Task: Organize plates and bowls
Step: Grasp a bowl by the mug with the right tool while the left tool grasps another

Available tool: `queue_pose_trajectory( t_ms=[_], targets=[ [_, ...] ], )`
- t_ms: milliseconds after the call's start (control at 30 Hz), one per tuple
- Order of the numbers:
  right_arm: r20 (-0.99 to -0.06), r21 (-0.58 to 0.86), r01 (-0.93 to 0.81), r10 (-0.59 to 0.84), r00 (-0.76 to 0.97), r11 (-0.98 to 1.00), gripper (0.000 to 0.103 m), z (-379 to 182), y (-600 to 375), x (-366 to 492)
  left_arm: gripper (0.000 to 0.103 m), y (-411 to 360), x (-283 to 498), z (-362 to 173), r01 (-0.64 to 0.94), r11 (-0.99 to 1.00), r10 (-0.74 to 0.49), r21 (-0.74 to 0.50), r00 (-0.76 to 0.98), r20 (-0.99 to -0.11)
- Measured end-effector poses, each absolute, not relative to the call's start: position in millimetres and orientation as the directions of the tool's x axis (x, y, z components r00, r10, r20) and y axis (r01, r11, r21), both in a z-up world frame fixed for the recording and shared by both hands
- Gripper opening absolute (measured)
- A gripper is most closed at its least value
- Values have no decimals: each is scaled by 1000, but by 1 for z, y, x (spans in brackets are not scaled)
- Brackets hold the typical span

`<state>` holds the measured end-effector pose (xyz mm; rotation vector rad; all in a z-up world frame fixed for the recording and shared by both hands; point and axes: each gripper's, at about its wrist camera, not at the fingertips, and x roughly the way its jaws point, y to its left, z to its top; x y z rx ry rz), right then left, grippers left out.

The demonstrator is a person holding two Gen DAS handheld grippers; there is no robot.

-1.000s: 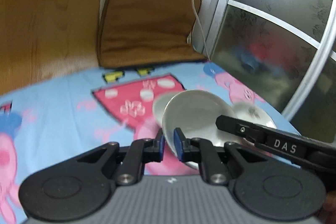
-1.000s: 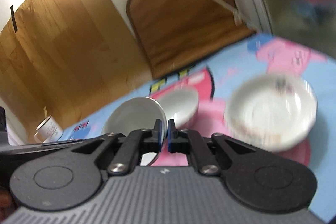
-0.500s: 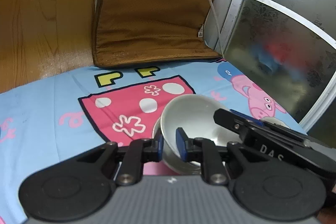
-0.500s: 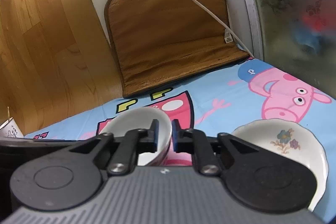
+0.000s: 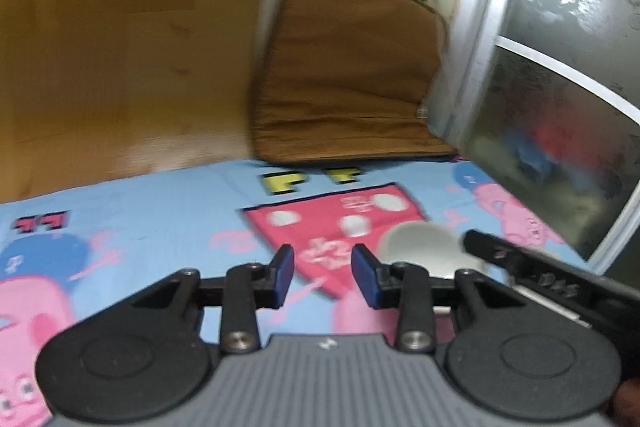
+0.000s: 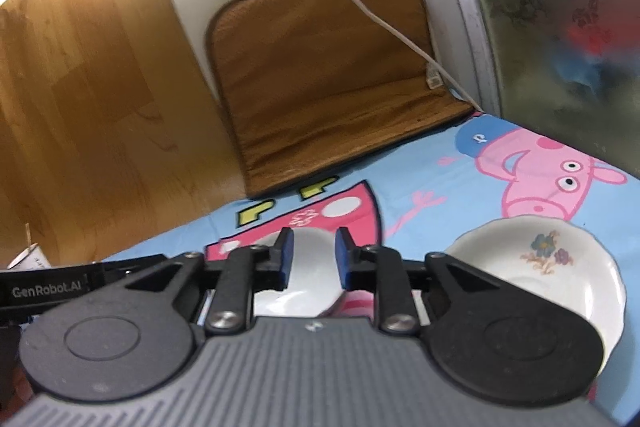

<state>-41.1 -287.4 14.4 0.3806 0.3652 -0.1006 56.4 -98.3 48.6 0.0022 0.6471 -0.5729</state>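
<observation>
Now upright, mouth up: white bowl, both claws just released.

The left wrist view is smearing with motion blur, leaving the cloth's print and the white bowl's rim soft. The right gripper's arm is covering that bowl's far side. In the right wrist view, the gripper body is hiding the lower part of the plain bowl, and the flowered plate's near edge is sitting behind the mount.
</observation>
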Motion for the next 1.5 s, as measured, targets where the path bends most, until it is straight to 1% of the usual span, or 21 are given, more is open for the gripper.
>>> queue_pose_trajectory(
  t_ms=[167, 300, 400, 467, 533, 633, 733, 833, 967, 1133, 1167, 1200, 1233, 1267, 1333, 1500],
  targets=[
    [-377, 308, 51, 73, 923, 950, 26, 15, -245, -44, 33, -37, 58, 32, 396, 912, -379, -109, 706, -598],
    [-430, 281, -49, 171, 886, 958, 26, 7, -203, -33, 33, 23, 62, 18, 280, 954, -284, -109, 727, -625],
    [-471, 295, -111, 246, 847, 949, 26, 4, -178, -19, 33, 70, 60, 15, 178, 978, -204, -105, 764, -612],
    [-494, 304, -147, 287, 821, 941, 26, 5, -161, -6, 33, 101, 57, 16, 105, 985, -166, -138, 796, -583],
    [-509, 305, -183, 323, 798, 934, 26, 8, -142, 6, 33, 130, 54, 18, 28, 980, -132, -196, 830, -542],
    [-529, 306, -243, 377, 760, 920, 26, 16, -108, 26, 33, 169, 51, 15, -102, 945, -67, -310, 869, -491],
    [-552, 364, -297, 461, 695, 883, 26, 22, -72, 54, 33, 200, 51, 15, -203, 887, -30, -414, 871, -491],
    [-566, 447, -316, 539, 624, 837, 26, 26, -32, 88, 33, 217, 46, 18, -264, 863, 28, -430, 876, -481],
    [-592, 509, -305, 585, 555, 805, 27, 22, 16, 129, 33, 233, 41, 18, -296, 826, 40, -479, 879, -475],
    [-641, 541, -248, 585, 497, 804, 27, 7, 52, 163, 33, 238, 40, 14, -312, 806, 25, -504, 867, -497],
    [-655, 545, -239, 586, 478, 804, 24, 4, 55, 166, 33, 238, 40, 14, -313, 807, 25, -502, 866, -500],
    [-668, 549, -233, 589, 455, 803, 20, 1, 57, 169, 33, 239, 41, 12, -314, 808, 26, -499, 865, -502],
    [-675, 549, -224, 584, 451, 806, 13, -1, 58, 170, 33, 239, 41, 12, -316, 809, 28, -495, 863, -504],
    [-677, 543, -220, 577, 457, 810, 10, 0, 56, 168, 33, 239, 42, 12, -319, 809, 30, -494, 862, -507],
    [-671, 546, -222, 581, 461, 808, 8, 3, 45, 160, 33, 240, 45, 10, -318, 808, 25, -497, 860, -510],
    [-672, 539, -221, 573, 469, 813, 8, 11, -1, 128, 33, 232, 46, 11, -291, 831, 13, -474, 862, -507]
  ],
)
